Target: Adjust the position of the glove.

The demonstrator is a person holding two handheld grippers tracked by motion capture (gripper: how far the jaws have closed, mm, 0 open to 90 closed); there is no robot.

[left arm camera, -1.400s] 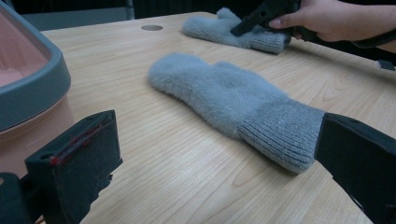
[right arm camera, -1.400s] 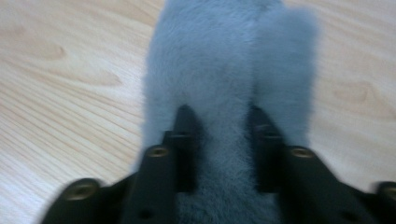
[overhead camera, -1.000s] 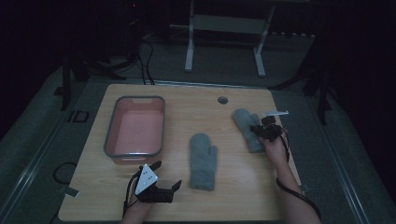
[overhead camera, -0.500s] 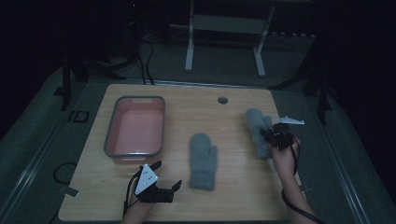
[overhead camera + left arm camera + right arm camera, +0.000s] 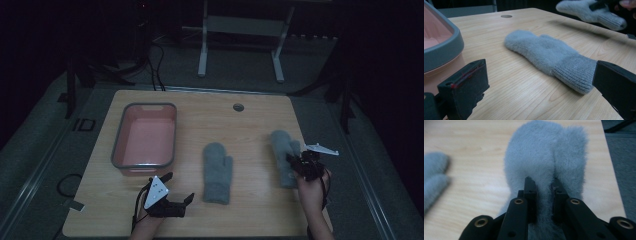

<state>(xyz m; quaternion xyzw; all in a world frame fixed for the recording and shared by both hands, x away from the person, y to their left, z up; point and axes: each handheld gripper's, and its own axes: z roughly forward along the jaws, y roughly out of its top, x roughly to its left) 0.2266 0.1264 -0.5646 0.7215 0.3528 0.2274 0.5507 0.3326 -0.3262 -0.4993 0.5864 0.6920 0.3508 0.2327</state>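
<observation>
Two grey mittens are on the wooden table (image 5: 250,125). One mitten (image 5: 217,171) (image 5: 549,57) lies flat in the middle, cuff toward the person. The second mitten (image 5: 283,155) (image 5: 546,152) is at the right, near the table's edge, and my right gripper (image 5: 295,162) (image 5: 543,185) is shut on it, pinching a fold of its fleece between the jaws. In the left gripper view that mitten (image 5: 589,11) hangs a little above the table. My left gripper (image 5: 175,187) (image 5: 541,87) rests open at the front left, its jaws wide apart with the middle mitten's cuff just ahead of them.
A pink tub with a grey rim (image 5: 145,137) (image 5: 441,47) stands at the left of the table. A small round hole (image 5: 238,107) sits near the far edge. Beyond the table are a white stand (image 5: 240,40) and cables on dark floor.
My right gripper has carried its mitten to the right and toward the person, close to the table's right edge. The left gripper and the middle mitten have stayed put.
</observation>
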